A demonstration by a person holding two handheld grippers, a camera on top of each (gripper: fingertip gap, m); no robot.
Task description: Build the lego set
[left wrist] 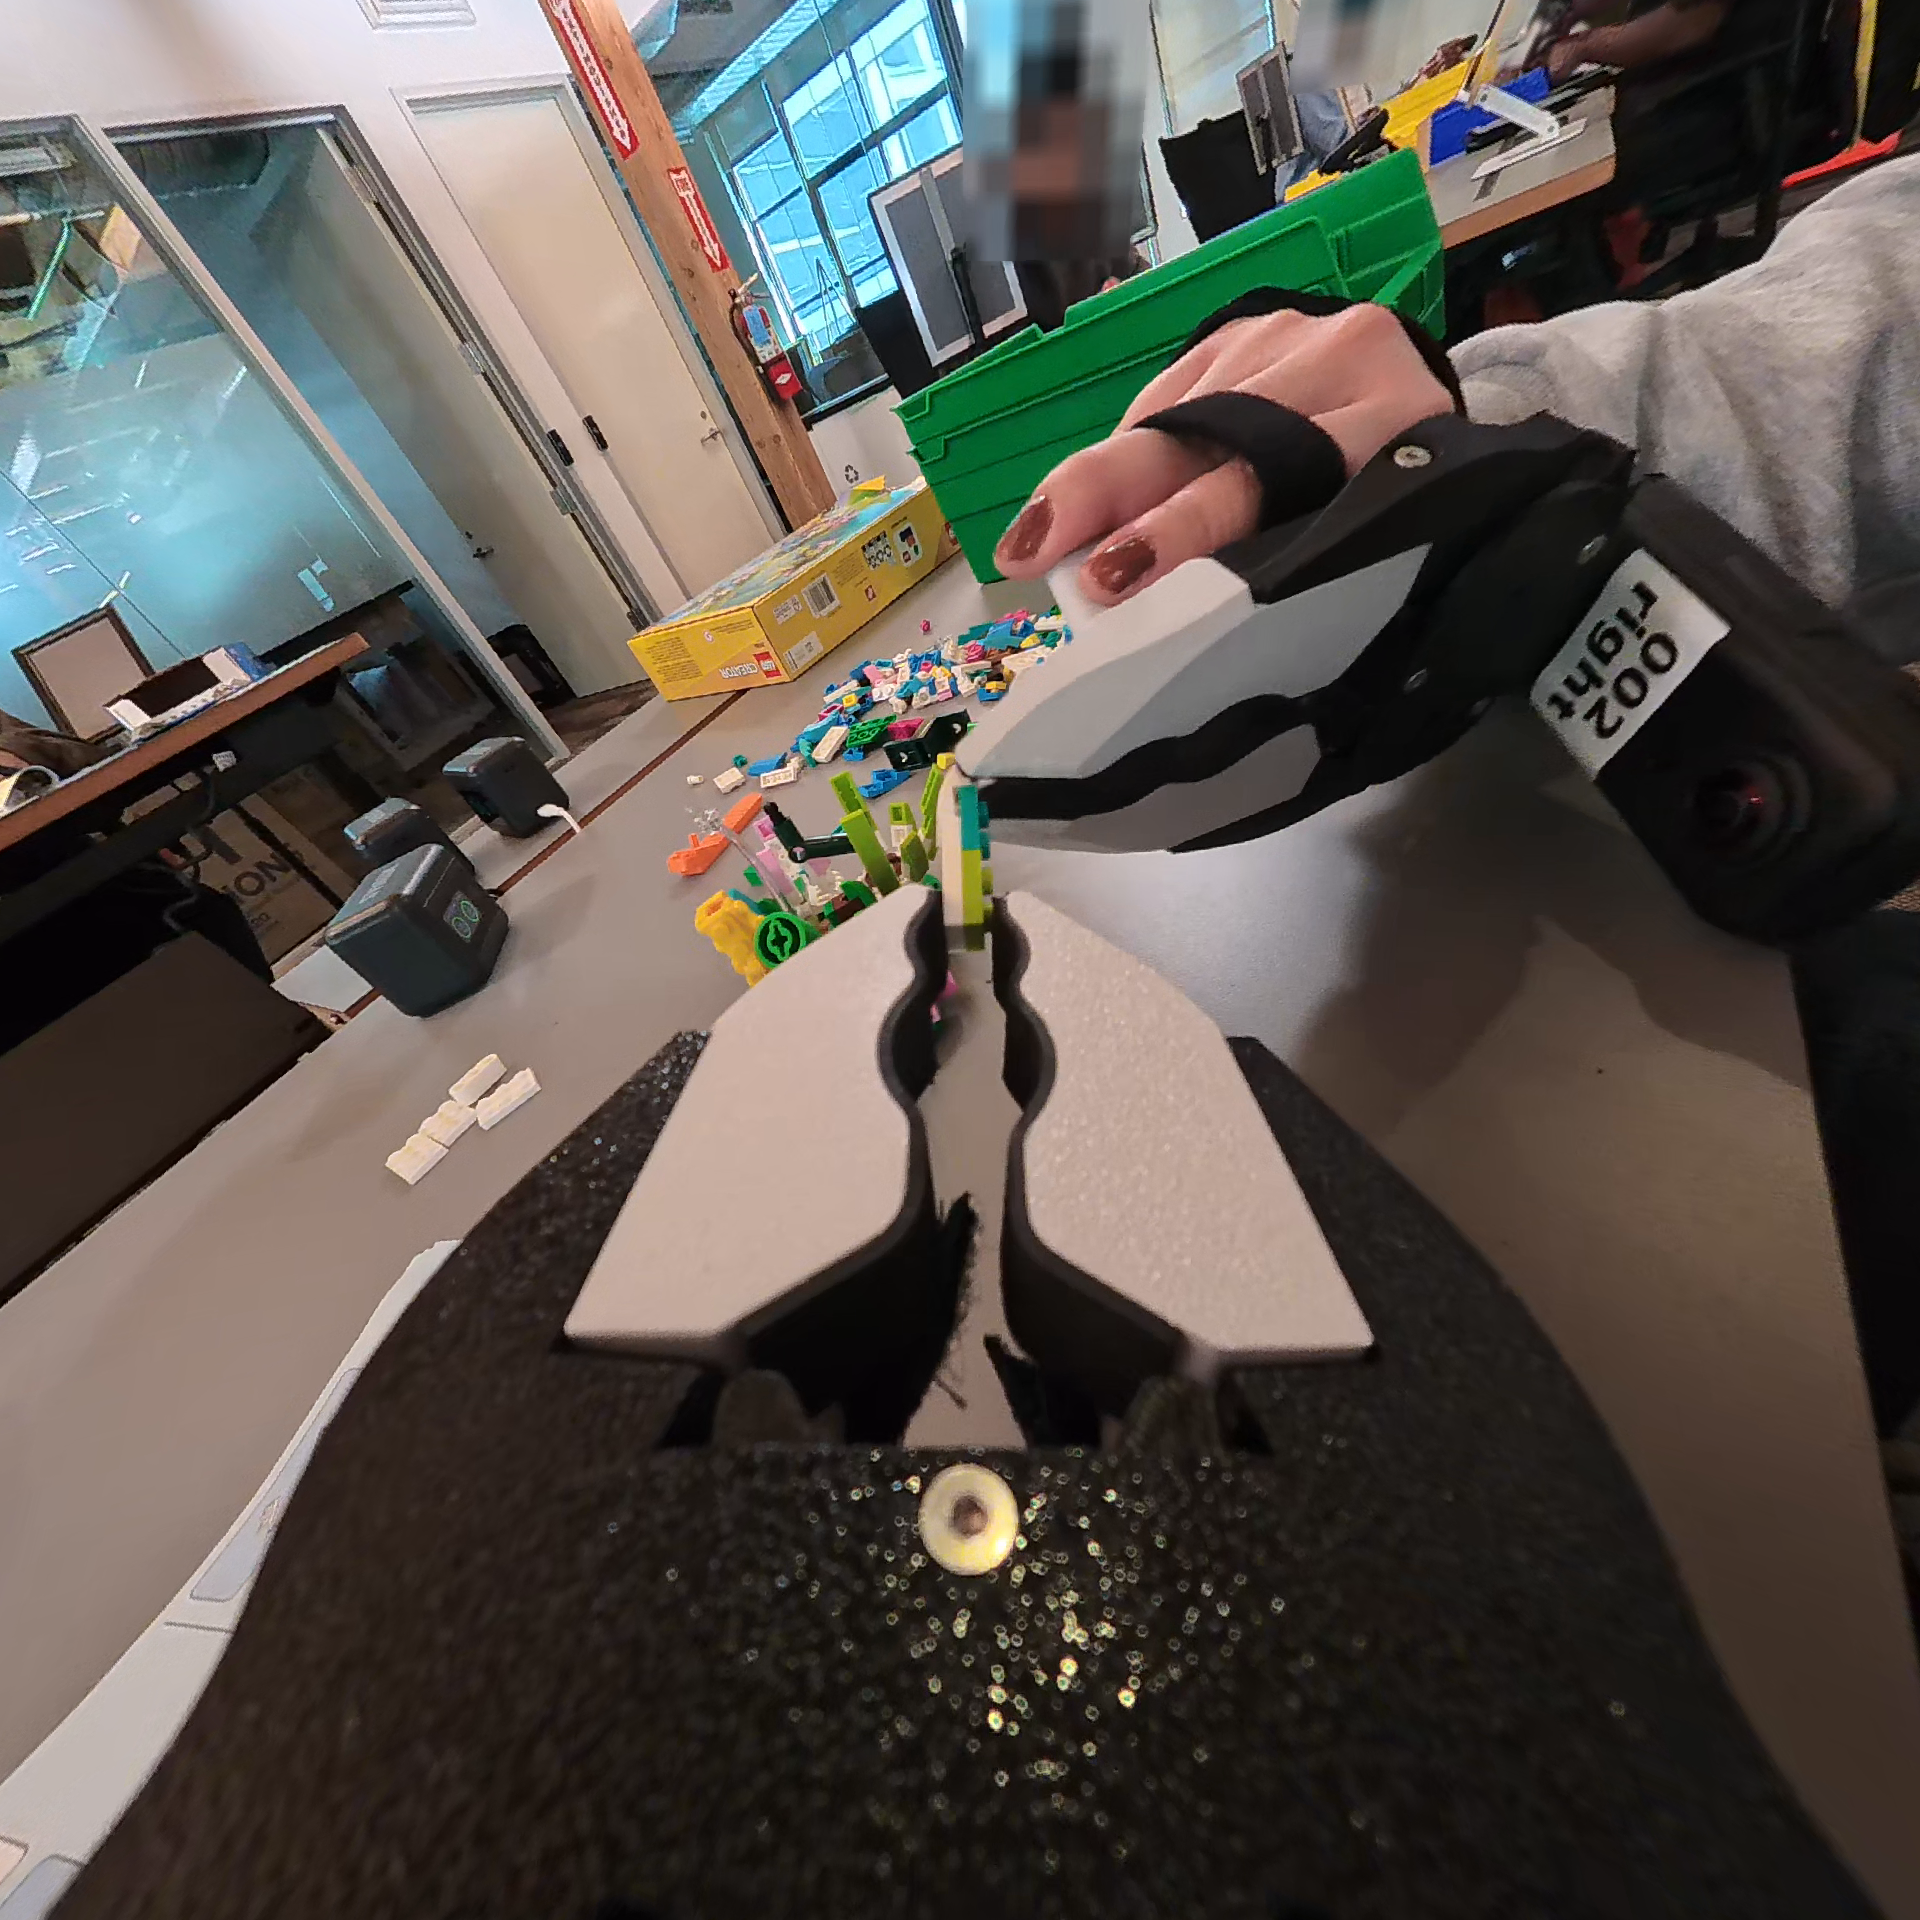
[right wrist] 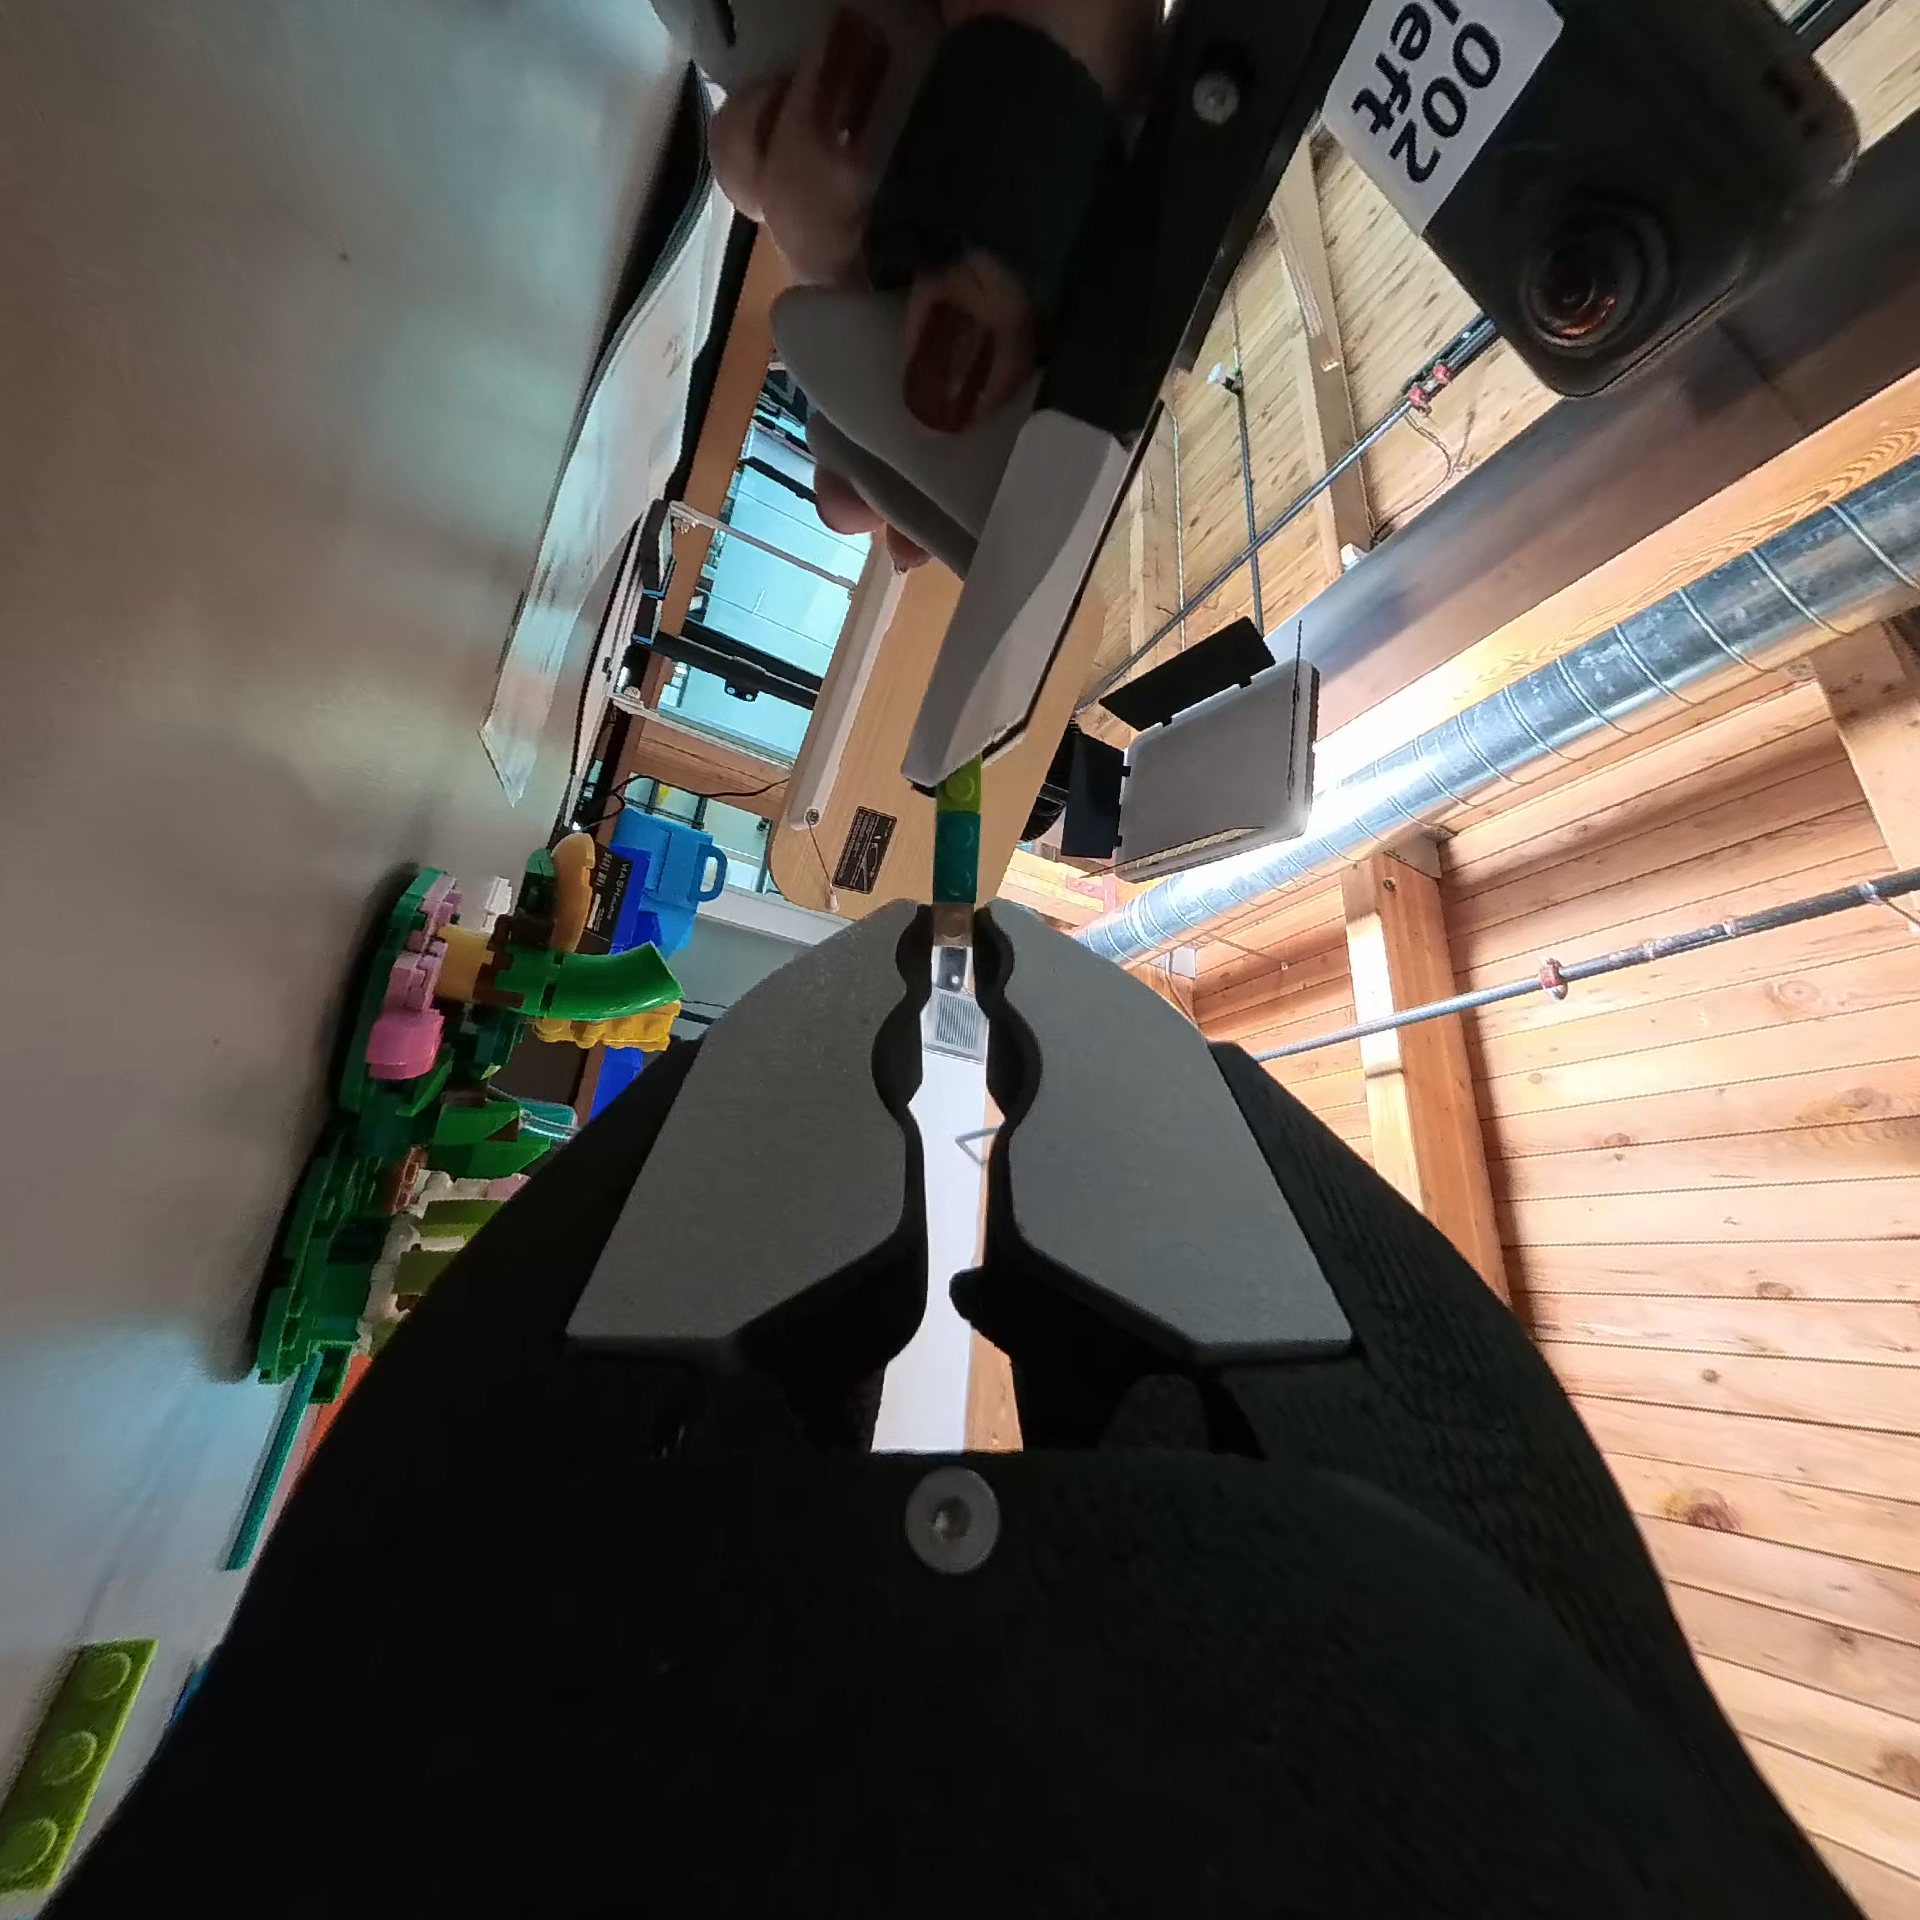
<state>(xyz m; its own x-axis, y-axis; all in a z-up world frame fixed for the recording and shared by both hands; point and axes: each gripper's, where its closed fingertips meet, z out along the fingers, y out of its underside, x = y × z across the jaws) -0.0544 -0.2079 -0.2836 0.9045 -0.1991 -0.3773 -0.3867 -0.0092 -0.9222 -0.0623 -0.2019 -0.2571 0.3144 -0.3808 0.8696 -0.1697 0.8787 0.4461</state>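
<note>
A thin strip of lime, teal and white plates (left wrist: 971, 873) is held in the air between both grippers. My left gripper (left wrist: 961, 914) is shut on its lower end. My right gripper (left wrist: 971, 795) comes in from the right and is shut on its upper end. In the right wrist view my right gripper (right wrist: 954, 920) pinches the strip (right wrist: 958, 847), and the left gripper (right wrist: 945, 774) grips its far end. The partly built model of green leaves and pink and yellow flowers (left wrist: 821, 883) sits on the grey table just behind the strip; it also shows in the right wrist view (right wrist: 436, 1039).
A pile of loose bricks (left wrist: 914, 675) lies farther back, then a yellow set box (left wrist: 790, 613) and stacked green bins (left wrist: 1143, 384). Small white bricks (left wrist: 462, 1117) and an orange piece (left wrist: 707, 847) lie to the left. A lime plate (right wrist: 73, 1756) lies near the right gripper. My two grippers' fingertips are within a few centimetres of each other.
</note>
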